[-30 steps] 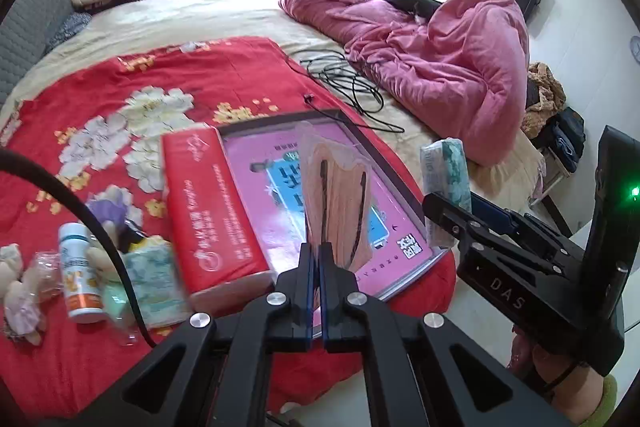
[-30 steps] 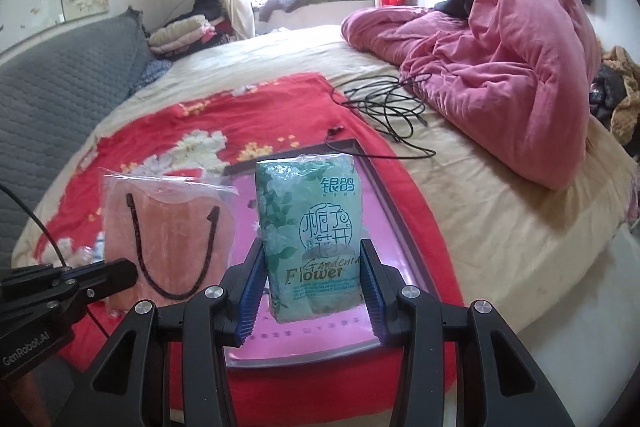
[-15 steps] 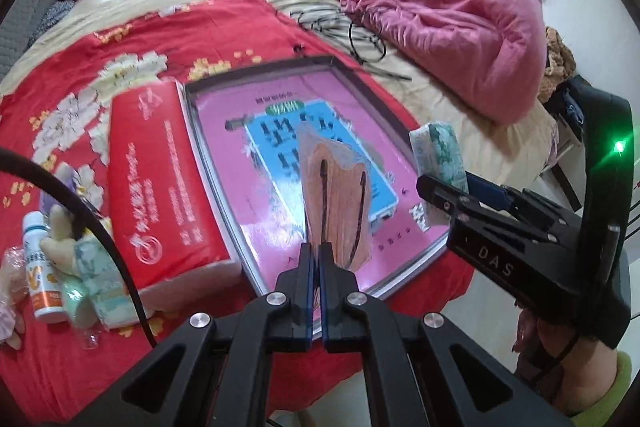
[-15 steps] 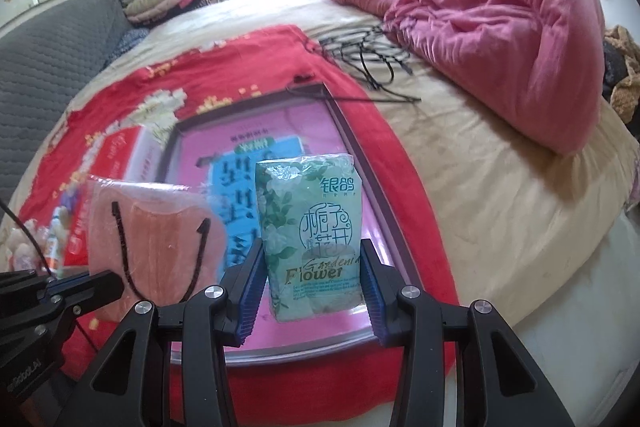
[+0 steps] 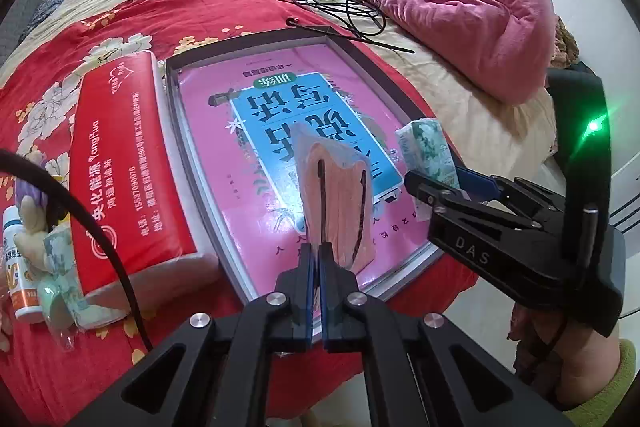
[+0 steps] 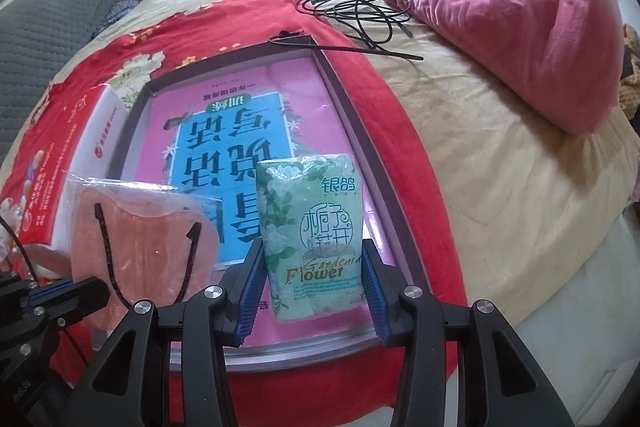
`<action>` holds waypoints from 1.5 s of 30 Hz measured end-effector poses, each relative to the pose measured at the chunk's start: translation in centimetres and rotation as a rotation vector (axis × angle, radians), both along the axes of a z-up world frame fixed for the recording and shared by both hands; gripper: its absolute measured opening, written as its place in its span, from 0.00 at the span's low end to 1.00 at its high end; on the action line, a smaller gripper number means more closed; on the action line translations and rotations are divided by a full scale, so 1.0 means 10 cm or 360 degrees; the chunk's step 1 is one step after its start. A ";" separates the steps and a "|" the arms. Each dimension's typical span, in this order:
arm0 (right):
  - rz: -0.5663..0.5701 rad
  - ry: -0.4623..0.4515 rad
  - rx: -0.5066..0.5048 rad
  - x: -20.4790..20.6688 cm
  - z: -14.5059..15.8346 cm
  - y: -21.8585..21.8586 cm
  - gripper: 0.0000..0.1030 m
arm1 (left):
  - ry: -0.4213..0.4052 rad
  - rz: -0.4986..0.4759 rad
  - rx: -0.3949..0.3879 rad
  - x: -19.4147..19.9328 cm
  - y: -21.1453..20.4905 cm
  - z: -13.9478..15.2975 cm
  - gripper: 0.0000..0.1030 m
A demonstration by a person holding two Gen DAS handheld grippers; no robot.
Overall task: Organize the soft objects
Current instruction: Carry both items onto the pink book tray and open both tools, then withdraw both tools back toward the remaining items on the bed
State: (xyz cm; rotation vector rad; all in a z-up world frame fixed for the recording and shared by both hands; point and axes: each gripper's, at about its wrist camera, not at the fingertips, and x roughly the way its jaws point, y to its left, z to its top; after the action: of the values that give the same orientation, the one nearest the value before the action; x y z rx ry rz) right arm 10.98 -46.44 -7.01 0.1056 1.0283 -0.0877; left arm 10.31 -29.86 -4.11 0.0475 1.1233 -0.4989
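My left gripper (image 5: pixel 319 259) is shut on a clear bag holding a pink face mask (image 5: pixel 338 195), seen edge-on above the tray; the mask also shows in the right wrist view (image 6: pixel 140 239). My right gripper (image 6: pixel 312 275) is shut on a green tissue pack (image 6: pixel 314 235), which also shows in the left wrist view (image 5: pixel 428 153). Both hang over the near end of a shallow dark-rimmed tray (image 6: pixel 352 131) with a pink and blue printed bottom, lying on the red floral blanket (image 5: pixel 120 11).
A long red tissue box (image 5: pixel 120 163) lies left of the tray. A white bottle (image 5: pixel 16 267), a small plush and another green pack (image 5: pixel 60 267) lie at far left. Black cables (image 6: pixel 360 7) and a pink quilt (image 6: pixel 520 7) lie beyond. The bed edge is near.
Both grippers have moved forward and down toward the tray with their loads; the tray now fills more of each view. Neither grip has changed.
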 end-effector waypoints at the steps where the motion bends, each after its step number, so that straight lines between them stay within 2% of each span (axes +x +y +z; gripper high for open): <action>1: -0.0003 0.0003 0.0002 0.00 -0.01 -0.01 0.47 | 0.0000 0.0002 -0.0001 0.01 0.00 0.00 0.02; 8: -0.0027 0.0010 0.0018 0.02 -0.05 -0.04 0.48 | 0.0030 0.0018 -0.0017 0.06 0.00 -0.04 0.03; 12: -0.0040 -0.0004 0.0031 0.00 -0.02 -0.07 0.57 | 0.0034 -0.0003 -0.0010 0.06 -0.02 -0.04 0.03; 21: -0.0093 -0.0051 0.0023 -0.10 0.17 -0.13 0.58 | 0.0039 -0.0028 0.0019 0.04 -0.05 -0.06 0.06; 23: -0.0098 -0.0064 0.0023 -0.13 0.22 -0.13 0.58 | 0.0036 -0.0013 0.0022 0.03 -0.04 -0.05 0.12; 25: -0.0096 -0.0073 0.0029 -0.14 0.26 -0.13 0.60 | 0.0032 -0.0018 0.0026 0.02 -0.04 -0.03 0.29; 27: -0.0104 -0.0080 0.0023 -0.16 0.28 -0.12 0.65 | 0.0020 -0.0020 0.0015 0.01 -0.03 -0.01 0.34; 32: -0.0105 -0.0096 0.0013 -0.19 0.35 -0.11 0.66 | -0.0011 -0.0046 0.0015 -0.04 -0.03 0.06 0.36; 40: -0.0158 -0.0099 -0.0035 -0.25 0.42 -0.13 0.68 | -0.0057 -0.0053 0.0001 -0.15 0.04 0.22 0.57; 43: -0.0153 -0.0104 -0.0045 -0.28 0.46 -0.10 0.68 | -0.0078 -0.0024 -0.0007 -0.18 0.13 0.30 0.60; 45: -0.0147 -0.0111 -0.0074 -0.30 0.48 -0.07 0.73 | -0.0086 -0.0016 -0.0015 -0.20 0.18 0.35 0.60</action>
State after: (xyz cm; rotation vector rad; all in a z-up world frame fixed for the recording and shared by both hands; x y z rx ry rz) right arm 7.99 -47.16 -2.21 0.1131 0.9513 -0.1909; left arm 8.35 -28.07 -0.64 0.0581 1.0683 -0.5091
